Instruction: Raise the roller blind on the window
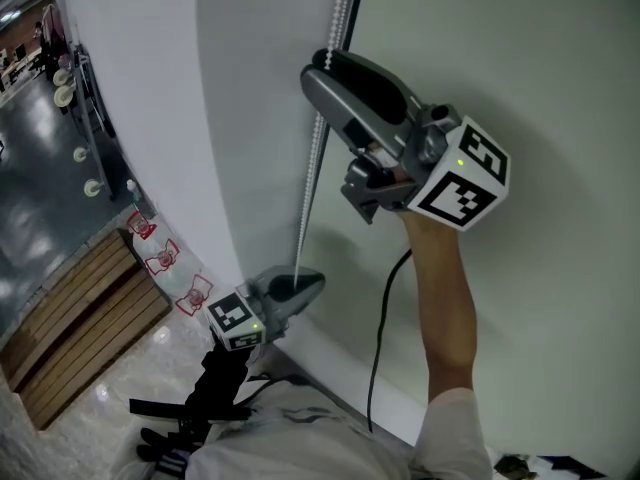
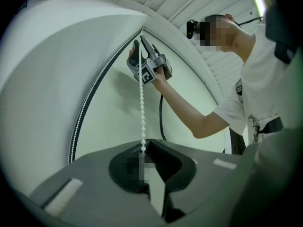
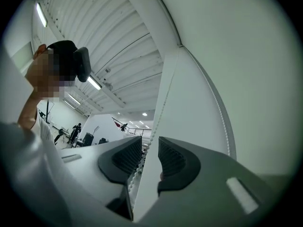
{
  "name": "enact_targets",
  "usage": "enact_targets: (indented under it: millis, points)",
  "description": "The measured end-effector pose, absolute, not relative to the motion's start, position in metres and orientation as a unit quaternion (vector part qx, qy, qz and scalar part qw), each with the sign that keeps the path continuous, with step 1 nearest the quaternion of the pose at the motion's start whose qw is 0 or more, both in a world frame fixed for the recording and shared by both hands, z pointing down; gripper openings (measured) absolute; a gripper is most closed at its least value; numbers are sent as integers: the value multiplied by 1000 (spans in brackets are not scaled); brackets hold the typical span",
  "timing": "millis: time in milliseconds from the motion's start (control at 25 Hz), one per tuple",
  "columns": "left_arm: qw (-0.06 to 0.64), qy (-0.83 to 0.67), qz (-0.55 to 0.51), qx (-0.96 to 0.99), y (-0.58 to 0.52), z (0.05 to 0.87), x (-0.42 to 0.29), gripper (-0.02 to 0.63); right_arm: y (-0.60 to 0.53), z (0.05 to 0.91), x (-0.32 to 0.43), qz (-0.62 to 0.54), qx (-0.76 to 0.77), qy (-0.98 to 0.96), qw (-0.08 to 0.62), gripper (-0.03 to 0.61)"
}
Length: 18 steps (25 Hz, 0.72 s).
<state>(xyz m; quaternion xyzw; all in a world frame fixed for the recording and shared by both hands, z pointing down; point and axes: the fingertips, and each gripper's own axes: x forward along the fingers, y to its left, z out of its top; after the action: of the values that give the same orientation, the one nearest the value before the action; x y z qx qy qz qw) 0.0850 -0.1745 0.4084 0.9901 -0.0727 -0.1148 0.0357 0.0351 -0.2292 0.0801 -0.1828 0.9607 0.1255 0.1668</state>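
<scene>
The white roller blind (image 1: 240, 118) hangs beside a pale green wall (image 1: 540, 58). Its white bead chain (image 1: 313, 158) runs down the blind's edge. My right gripper (image 1: 322, 66) is raised high on the chain, and in the right gripper view its jaws (image 3: 150, 157) stand apart with the chain (image 3: 159, 110) between the pads, not pinched. Lower down, my left gripper (image 1: 300, 290) is shut on the chain's lower part, and the beads (image 2: 141, 108) run straight into its closed jaws (image 2: 143, 149). The chain's second strand (image 2: 84, 112) hangs to the left.
A black cable (image 1: 381, 338) trails down from my right arm (image 1: 446, 298). Below the window's left side lie a wooden slatted bench (image 1: 80, 308) and a glossy floor (image 1: 130, 378). A black stand (image 1: 195, 413) sits near my feet.
</scene>
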Motion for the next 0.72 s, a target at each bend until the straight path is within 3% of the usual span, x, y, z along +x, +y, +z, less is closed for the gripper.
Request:
enact_targets:
  millis: [240,560,720]
  points:
    - [38,-69,-113,990,-173,408,87,-3,-228,70,42,121,-188,956,188,28]
    - [40,-69,-111,991,-172,409,88,-3,-222,70,33,113,-174,961,185,18]
    - [41,-72,-110,990,-174,411,87,-3,-226,85,26,116,-186,965,145,15]
